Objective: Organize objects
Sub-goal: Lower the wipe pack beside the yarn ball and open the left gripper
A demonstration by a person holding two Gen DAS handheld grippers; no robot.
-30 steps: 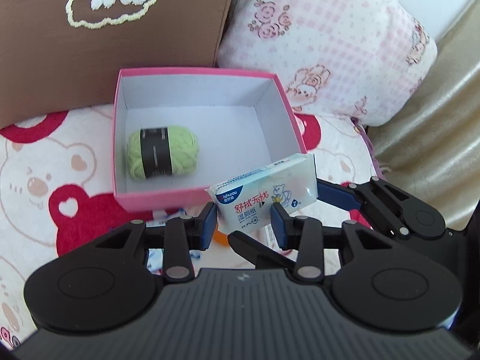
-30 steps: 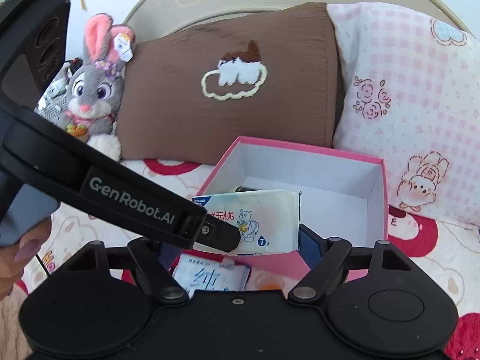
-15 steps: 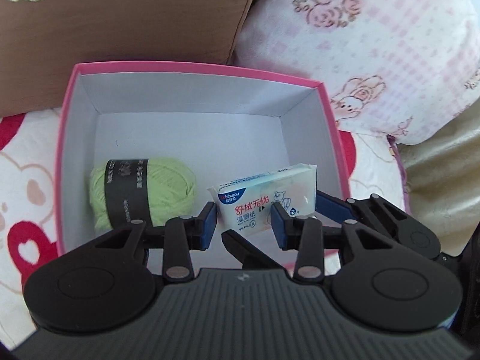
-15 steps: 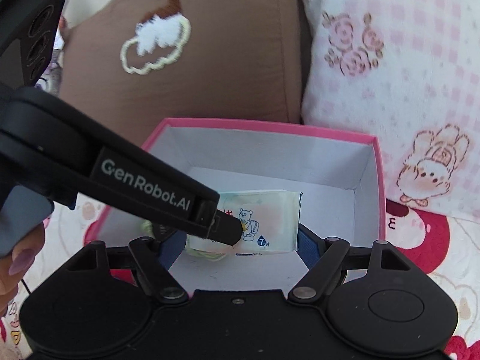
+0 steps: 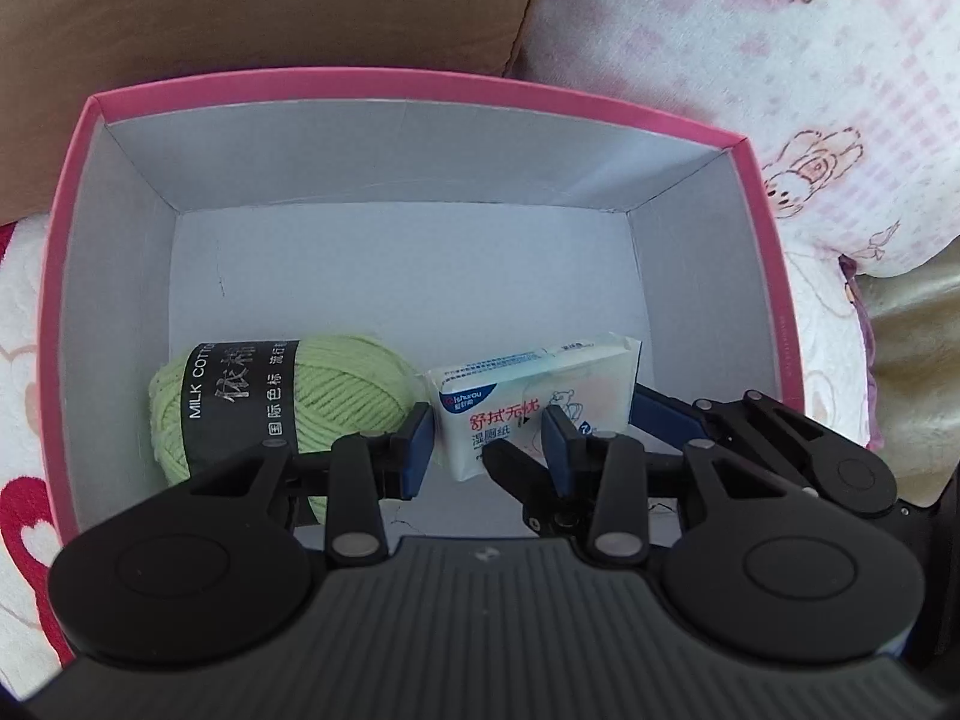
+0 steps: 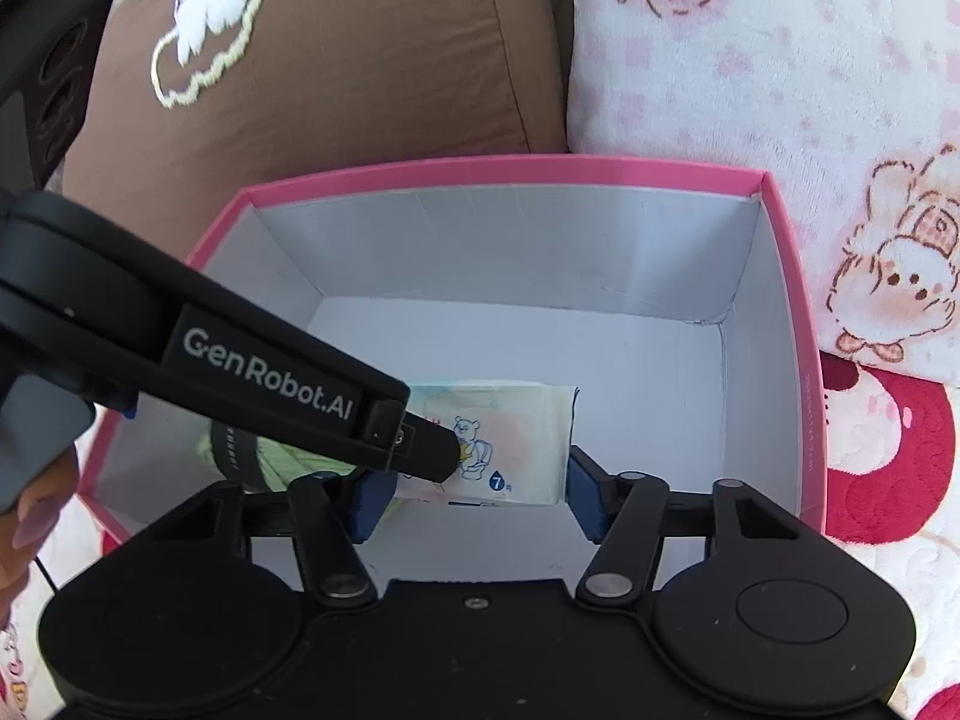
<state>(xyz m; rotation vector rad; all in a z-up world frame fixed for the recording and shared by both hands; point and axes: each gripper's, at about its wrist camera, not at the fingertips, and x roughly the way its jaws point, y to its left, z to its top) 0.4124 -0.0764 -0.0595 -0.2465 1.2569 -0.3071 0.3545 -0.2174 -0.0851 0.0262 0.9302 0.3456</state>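
A pink box (image 5: 420, 87) with a white inside sits on the bed. A green yarn ball (image 5: 282, 402) with a black label lies in its near left part. A white wet-wipe pack (image 5: 528, 396) is down inside the box beside the yarn. My left gripper (image 5: 487, 441) is shut on the pack's near end. My right gripper (image 6: 474, 495) is shut on the same pack (image 6: 510, 438) across its width. The left gripper's black finger crosses the right wrist view and hides most of the yarn (image 6: 282, 459).
A brown pillow (image 6: 336, 54) and a pink-and-white pillow (image 6: 780, 90) stand right behind the box (image 6: 540, 171). A red-and-white bear blanket (image 5: 24, 480) lies under it. The box's right half holds nothing.
Both grippers have moved forward and down with the wet-wipe pack, from over the box's near wall to inside the box beside the yarn.
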